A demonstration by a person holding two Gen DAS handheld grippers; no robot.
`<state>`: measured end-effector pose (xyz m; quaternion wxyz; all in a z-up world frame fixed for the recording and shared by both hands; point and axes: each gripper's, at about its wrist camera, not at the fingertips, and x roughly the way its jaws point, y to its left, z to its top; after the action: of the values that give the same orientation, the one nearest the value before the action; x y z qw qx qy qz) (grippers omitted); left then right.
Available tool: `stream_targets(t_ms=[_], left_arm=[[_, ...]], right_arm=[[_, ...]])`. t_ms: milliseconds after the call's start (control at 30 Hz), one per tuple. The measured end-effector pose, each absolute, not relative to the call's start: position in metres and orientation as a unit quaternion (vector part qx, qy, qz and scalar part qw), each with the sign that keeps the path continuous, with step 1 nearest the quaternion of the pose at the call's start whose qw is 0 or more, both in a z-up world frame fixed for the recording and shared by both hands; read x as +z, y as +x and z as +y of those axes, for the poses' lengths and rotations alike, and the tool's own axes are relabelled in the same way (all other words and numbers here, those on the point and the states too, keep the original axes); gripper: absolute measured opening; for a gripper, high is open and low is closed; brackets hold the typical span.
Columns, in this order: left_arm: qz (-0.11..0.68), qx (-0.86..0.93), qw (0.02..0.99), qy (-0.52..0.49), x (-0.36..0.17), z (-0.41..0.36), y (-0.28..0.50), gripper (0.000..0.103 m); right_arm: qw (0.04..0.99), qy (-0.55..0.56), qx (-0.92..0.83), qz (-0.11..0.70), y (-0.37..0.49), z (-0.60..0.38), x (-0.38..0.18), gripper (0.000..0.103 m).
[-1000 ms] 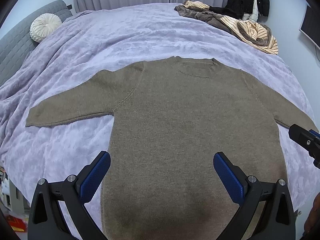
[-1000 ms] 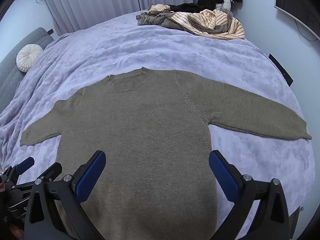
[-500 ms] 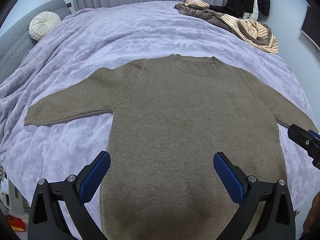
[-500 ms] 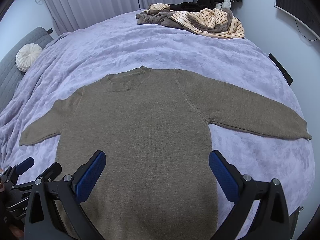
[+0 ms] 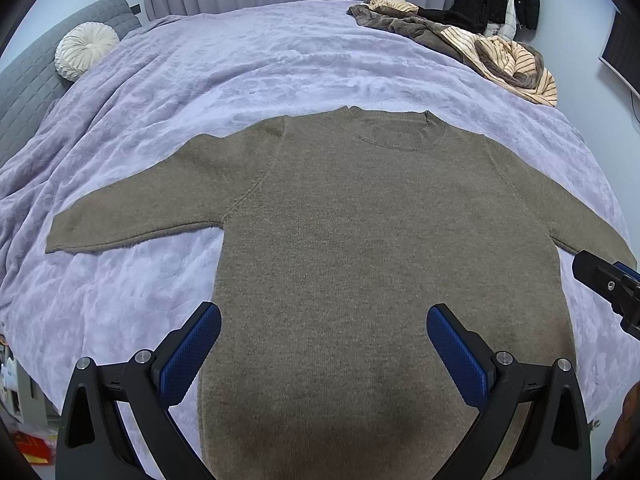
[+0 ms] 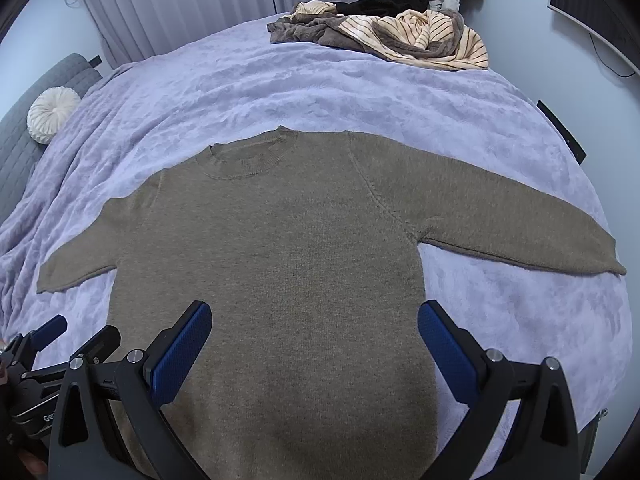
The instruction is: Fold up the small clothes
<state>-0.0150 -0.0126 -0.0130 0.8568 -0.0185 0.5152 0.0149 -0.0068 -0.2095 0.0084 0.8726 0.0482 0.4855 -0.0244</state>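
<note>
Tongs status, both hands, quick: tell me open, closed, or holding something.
Left tongs: open, holding nothing, above the brown sweater.
Right tongs: open, holding nothing, above the same sweater.

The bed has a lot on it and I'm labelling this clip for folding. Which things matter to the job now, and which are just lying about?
Part of the job:
- brown sweater, spread flat with both sleeves out
- left gripper, open above it
- right gripper, open above it

Lying about:
- clothes pile at the far edge
- round white cushion
- lilac blanket underneath
</note>
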Motion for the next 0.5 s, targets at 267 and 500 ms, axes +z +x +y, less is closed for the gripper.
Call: stream_targets(t_ms=[267,500], left_arm=[[0.526,0.008,0.85,-0.022,-0.02,-0.012,-0.003,0.103],[0.533,0.001,0.846,-0.024,-0.026,-0.01,0.008,0.103]], right_arm=[[0.866,0.05,-0.029,0.497,0.001,-0.207,-0.001,0.103],[0.86,0.052,-0.032,0.506,0.011,-0.207,-0.007,0.103]])
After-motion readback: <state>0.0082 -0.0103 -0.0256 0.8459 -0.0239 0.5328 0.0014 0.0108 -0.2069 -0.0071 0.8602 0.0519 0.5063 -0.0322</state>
